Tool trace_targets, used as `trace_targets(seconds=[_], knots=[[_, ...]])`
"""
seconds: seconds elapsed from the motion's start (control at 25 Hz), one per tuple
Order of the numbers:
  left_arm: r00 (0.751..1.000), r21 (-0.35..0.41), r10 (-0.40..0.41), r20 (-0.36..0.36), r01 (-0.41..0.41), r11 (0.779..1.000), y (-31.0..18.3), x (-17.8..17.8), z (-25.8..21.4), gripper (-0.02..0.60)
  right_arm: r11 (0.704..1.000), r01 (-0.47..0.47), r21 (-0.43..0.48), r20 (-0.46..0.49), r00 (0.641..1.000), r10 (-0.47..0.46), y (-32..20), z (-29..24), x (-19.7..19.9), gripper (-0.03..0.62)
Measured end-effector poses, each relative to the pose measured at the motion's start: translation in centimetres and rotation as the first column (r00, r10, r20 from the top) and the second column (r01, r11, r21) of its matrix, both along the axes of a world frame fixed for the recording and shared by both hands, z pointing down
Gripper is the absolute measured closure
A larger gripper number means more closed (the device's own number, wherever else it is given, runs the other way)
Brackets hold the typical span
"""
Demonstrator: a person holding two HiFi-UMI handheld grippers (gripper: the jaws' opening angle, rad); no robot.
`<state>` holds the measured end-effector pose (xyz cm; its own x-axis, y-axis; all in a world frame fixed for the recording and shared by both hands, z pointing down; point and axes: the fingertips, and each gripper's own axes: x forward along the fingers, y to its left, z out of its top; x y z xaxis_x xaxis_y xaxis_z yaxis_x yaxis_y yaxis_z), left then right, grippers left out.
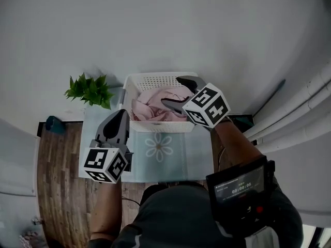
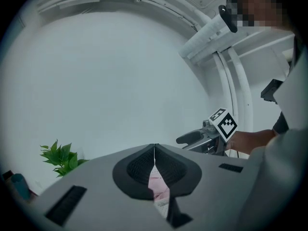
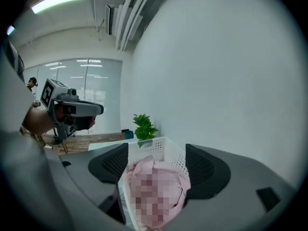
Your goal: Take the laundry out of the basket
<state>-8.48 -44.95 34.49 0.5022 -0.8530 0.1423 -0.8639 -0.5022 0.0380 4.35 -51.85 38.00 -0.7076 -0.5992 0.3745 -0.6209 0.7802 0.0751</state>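
A white slatted basket (image 1: 155, 80) stands at the back of the table against the wall, and crumpled pink laundry (image 1: 155, 107) fills it. My right gripper (image 1: 178, 92) hangs open just over the laundry, one jaw on either side of the heap, and its pads do not press the cloth. In the right gripper view the basket (image 3: 161, 148) and the pink cloth (image 3: 144, 170) show between the spread jaws. My left gripper (image 1: 118, 119) is shut and empty, in front of the basket's left corner. A strip of pink laundry (image 2: 156, 182) shows below its closed jaws.
A green potted plant (image 1: 90, 90) stands left of the basket. A pale blue mat with a flower print (image 1: 159, 146) covers the table in front of it. A dark teal object (image 1: 53, 124) sits at the far left, over wooden floor (image 1: 57, 190). White pipes (image 1: 300, 112) run along the right.
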Motion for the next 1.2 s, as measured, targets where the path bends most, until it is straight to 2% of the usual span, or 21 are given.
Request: trace_targets(seconds=[0.28,0.6,0.88,1.0,1.08,1.2], knots=[[1.000,-0.033,0.023,0.002,-0.023,0.999,-3.6,-1.9,1.8,0.571,0.988,0.071,-0.134,-0.169,0.981,-0.093,-4.1,5.9,-2.7,0.149],[1.000,-0.086,-0.008,0.005,0.009,0.996,-7.2,-3.9,4.4,0.571,0.951,0.101,-0.294,-0.344,0.917,-0.204,-6.6,14.6,-4.9,0.125],[1.000,-0.114,0.013,0.013,-0.011,0.993,-8.6,-4.7,6.2,0.567,0.897,0.128,-0.424,-0.495,0.796,-0.348,-7.5,22.0,-5.6,0.087],[0.999,-0.125,0.026,0.020,-0.023,0.992,-9.0,-5.1,6.7,0.544,0.870,0.121,-0.478,-0.539,0.742,-0.399,-7.7,25.0,-5.4,0.072],[0.999,-0.140,0.036,0.023,-0.032,0.990,-9.1,-5.2,7.4,0.532,0.855,0.119,-0.504,-0.576,0.692,-0.436,-7.6,27.1,-4.8,0.068],[0.999,-0.164,0.043,0.020,-0.039,0.986,-9.1,-5.6,8.4,0.531,0.843,0.142,-0.519,-0.638,0.592,-0.493,-7.3,30.3,-3.9,0.063]])
